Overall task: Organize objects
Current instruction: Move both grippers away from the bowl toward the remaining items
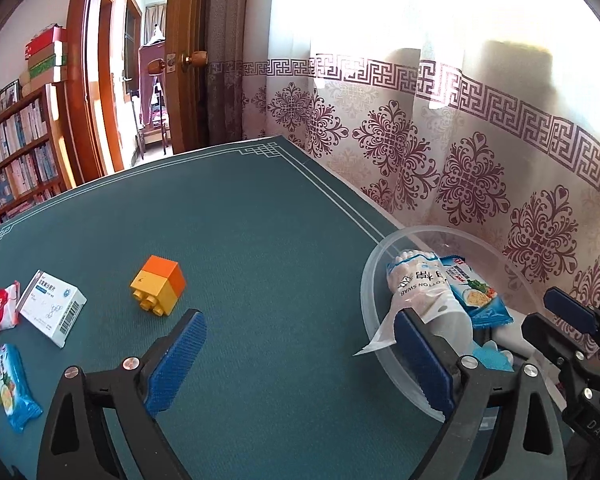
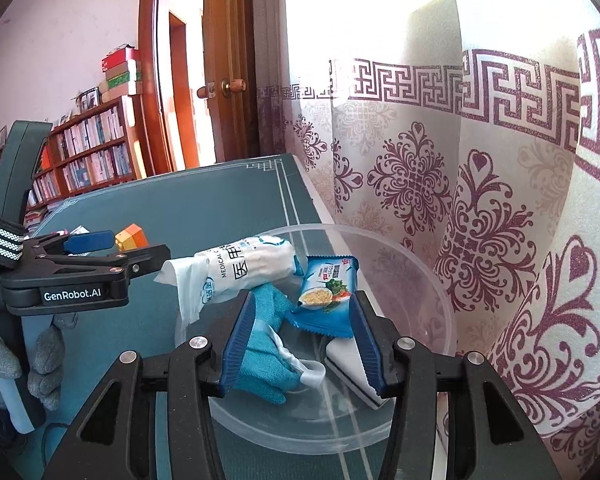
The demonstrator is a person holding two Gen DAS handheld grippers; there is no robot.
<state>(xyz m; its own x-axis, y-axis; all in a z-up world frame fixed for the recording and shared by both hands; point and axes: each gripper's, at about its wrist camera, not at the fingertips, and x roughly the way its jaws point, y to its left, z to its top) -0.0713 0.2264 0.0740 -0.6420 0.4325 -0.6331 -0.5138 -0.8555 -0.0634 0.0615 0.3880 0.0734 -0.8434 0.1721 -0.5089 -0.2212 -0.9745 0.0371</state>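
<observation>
Blue-padded left tongs (image 1: 296, 352) gape wide and empty; right tongs (image 2: 304, 332) stand apart over the plastic bowl (image 2: 440, 292), gripping nothing.

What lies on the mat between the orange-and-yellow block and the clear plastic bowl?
Nothing: in the left wrist view, bare green mat runs from the block to the clear plastic bowl.

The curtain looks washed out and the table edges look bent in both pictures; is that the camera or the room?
Both. Left wrist view: daylight behind the curtain burns its top to plain white, and the fisheye lens bows the table edge and darkens the corners. Right wrist view: same glare up top, the clear bowl catches faint reflections, everything stays fairly sharp.
</observation>
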